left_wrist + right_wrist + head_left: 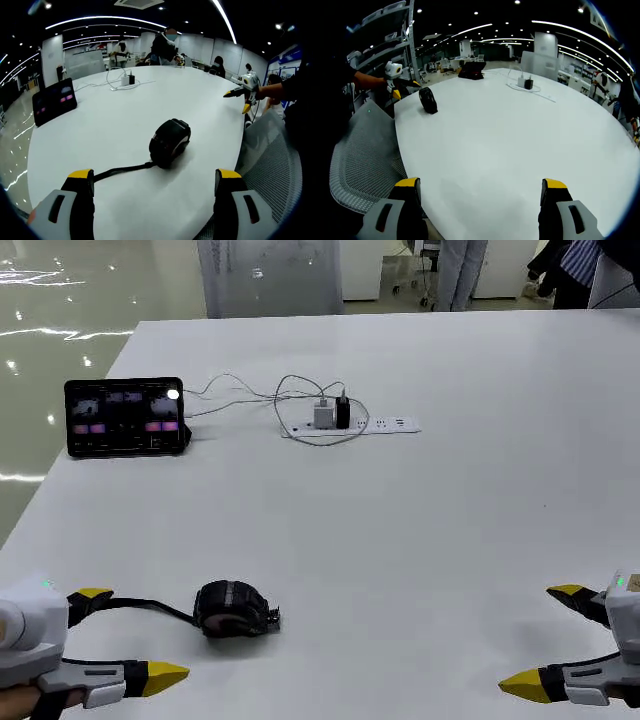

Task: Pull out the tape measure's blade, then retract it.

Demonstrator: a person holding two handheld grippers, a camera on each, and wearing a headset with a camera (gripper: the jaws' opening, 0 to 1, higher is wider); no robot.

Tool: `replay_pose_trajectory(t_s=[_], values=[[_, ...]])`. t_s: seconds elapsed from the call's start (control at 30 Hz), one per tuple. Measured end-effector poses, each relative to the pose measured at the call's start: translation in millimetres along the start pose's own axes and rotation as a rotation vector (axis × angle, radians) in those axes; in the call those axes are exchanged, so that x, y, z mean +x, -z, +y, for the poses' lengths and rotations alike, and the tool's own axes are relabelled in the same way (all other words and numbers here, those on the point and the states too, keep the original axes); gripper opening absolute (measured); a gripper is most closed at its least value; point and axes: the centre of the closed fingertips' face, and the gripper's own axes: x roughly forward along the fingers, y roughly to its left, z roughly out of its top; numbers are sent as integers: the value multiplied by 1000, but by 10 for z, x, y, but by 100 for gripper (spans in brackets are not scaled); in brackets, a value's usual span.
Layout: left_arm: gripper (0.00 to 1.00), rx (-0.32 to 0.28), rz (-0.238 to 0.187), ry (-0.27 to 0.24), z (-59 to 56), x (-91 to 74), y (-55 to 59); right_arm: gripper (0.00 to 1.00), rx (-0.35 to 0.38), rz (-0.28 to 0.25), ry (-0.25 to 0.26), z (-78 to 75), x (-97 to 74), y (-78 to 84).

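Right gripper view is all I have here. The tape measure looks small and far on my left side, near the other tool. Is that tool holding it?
Observer: No. In the left gripper view the left tool is open, and the tape measure lies on the table ahead of it, apart from both jaws.
Operator: Is it drawn out at all?
Observer: No. The head view shows it compact, with nothing drawn out along the table.
Operator: Is anything attached to it?
Observer: Yes. A black strap runs from it to one jaw of the left tool. I cannot tell whether it touches that jaw.
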Motion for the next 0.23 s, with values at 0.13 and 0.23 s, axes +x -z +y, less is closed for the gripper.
replay_pose_trajectory(t_s=[0.13, 0.23], values=[[99, 4, 4, 1, 2, -10, 9, 99, -4, -3, -3, 7, -8, -31], [99, 4, 4, 1, 19, -21, 1, 99, -20, -7, -3, -14, -13, -97]])
